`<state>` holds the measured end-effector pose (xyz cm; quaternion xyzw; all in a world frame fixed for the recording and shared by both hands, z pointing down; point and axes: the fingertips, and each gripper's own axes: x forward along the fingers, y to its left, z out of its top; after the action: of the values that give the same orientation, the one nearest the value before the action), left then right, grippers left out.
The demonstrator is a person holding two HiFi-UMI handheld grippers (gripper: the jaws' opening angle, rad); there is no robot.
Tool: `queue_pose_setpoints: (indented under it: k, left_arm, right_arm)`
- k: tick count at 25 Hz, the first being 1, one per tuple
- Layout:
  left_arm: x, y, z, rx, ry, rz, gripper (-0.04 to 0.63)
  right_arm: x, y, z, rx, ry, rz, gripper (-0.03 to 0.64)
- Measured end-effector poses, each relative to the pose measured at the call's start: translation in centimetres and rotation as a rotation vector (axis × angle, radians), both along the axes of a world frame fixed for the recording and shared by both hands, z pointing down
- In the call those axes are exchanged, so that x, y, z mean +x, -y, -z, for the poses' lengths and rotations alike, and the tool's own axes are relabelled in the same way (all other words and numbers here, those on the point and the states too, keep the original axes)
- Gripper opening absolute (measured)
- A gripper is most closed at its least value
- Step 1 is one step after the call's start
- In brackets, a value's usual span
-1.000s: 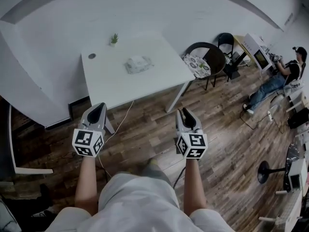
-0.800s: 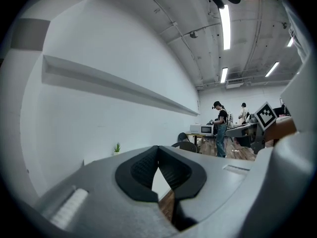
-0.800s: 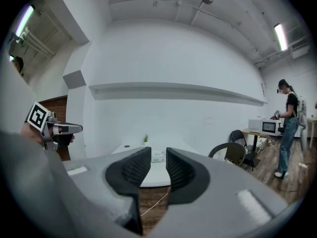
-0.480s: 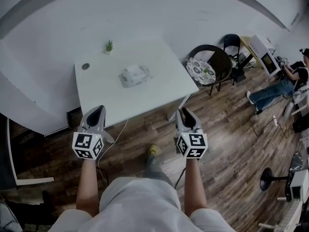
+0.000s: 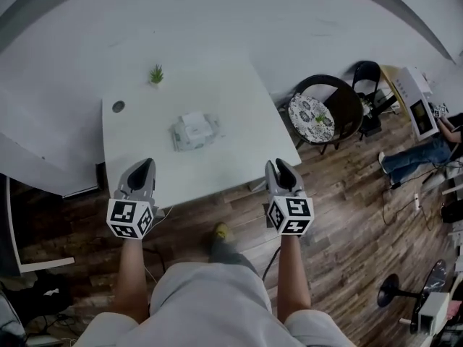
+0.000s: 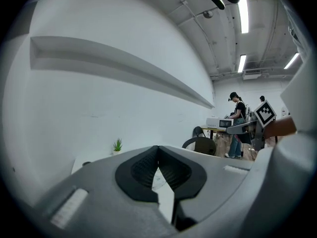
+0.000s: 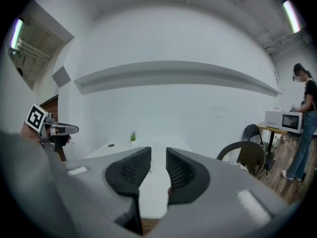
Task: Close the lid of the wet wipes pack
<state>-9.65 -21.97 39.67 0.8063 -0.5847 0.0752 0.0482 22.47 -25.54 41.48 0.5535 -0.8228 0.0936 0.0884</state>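
The wet wipes pack, pale with a white lid patch on top, lies near the middle of the white table. It is too small to tell how the lid stands. My left gripper hovers at the table's near-left edge, its jaw tips touching, holding nothing. At the near-right corner is my right gripper, its jaws apart and empty. Both point toward the table, well short of the pack. The left gripper shows its pads meeting at the tips. The right gripper shows a clear gap with the table beyond.
A small potted plant and a round cable hole sit at the table's far left. A dark chair with a patterned cushion stands right of the table. A person sits far right. A white wall runs behind the table.
The table and pack have drawn nearer in the head view as I walked forward. Both grippers now reach the table's near edge. Their jaws look unchanged.
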Motion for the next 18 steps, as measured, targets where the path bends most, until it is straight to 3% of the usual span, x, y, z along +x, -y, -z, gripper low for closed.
queue_pose_setpoints:
  k: [8, 18]
  left_arm:
    - [0.3, 4.9, 0.2, -0.02, 0.017, 0.106, -0.002]
    - [0.1, 8.3, -1.4, -0.054, 0.012, 0.144, -0.002]
  right_arm:
    - [-0.8, 9.1, 0.2, -0.003, 0.001, 0.133, 0.101]
    - [-4.0, 13.2, -1.4, -0.043, -0.003, 0.257, 0.101]
